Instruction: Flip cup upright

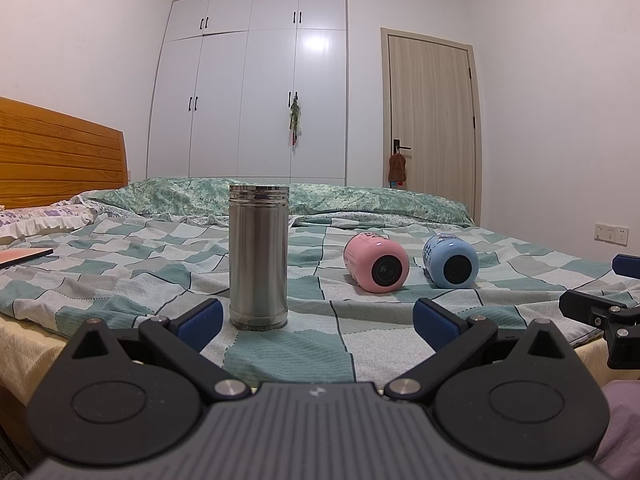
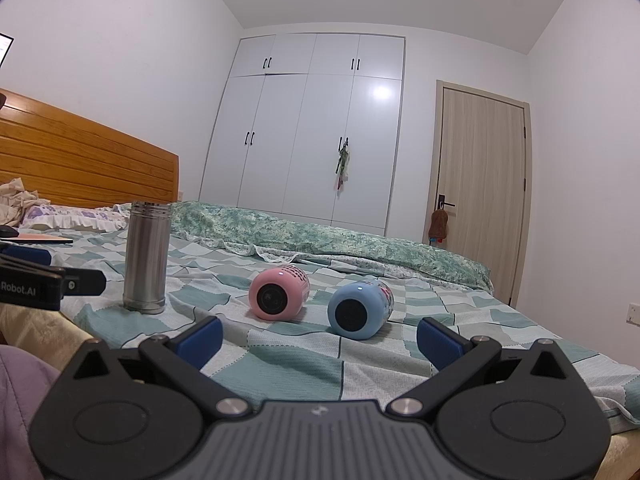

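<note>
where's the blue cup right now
The blue cup lies on its side on the bed, just right of the pink cup, near the middle of the right wrist view.

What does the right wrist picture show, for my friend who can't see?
A pink cup and a blue cup lie on their sides on a checked bed; a steel flask stands upright left of them. The right gripper is open and empty.
</note>
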`<state>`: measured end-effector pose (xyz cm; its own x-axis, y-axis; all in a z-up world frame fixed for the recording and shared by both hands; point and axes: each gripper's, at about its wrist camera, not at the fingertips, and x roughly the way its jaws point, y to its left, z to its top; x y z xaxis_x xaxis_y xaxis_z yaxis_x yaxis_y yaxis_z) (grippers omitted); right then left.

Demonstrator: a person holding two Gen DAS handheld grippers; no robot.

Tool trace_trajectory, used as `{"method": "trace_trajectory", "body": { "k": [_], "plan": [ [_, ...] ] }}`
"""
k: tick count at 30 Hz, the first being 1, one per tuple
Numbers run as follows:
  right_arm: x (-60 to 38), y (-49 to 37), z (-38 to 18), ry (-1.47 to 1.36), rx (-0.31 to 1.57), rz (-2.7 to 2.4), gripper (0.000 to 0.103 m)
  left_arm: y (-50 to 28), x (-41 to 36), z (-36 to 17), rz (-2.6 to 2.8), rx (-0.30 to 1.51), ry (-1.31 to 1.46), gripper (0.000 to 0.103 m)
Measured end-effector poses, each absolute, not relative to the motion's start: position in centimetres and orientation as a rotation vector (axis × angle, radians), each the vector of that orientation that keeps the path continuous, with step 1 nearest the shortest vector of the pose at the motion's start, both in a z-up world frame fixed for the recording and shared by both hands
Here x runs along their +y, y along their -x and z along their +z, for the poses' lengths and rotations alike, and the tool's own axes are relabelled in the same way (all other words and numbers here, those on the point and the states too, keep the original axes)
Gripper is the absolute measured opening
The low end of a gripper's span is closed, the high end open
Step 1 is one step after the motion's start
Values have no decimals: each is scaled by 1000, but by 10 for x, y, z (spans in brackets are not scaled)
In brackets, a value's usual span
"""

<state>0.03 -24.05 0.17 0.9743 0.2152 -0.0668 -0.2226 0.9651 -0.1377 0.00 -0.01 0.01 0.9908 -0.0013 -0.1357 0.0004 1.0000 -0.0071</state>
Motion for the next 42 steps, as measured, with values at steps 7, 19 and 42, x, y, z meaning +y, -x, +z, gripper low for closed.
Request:
{"method": "trace_trajectory", "body": {
  "k": [7,19,42],
  "plan": [
    [-241,0,2,145,51,222,103,0,0,0,-1,136,7,103],
    [-241,0,2,146,53,220,103,0,0,0,0,136,8,103],
    [-280,-140,55,218,264,324,103,-134,-67,63,-91,346,-68,103]
  ]
}}
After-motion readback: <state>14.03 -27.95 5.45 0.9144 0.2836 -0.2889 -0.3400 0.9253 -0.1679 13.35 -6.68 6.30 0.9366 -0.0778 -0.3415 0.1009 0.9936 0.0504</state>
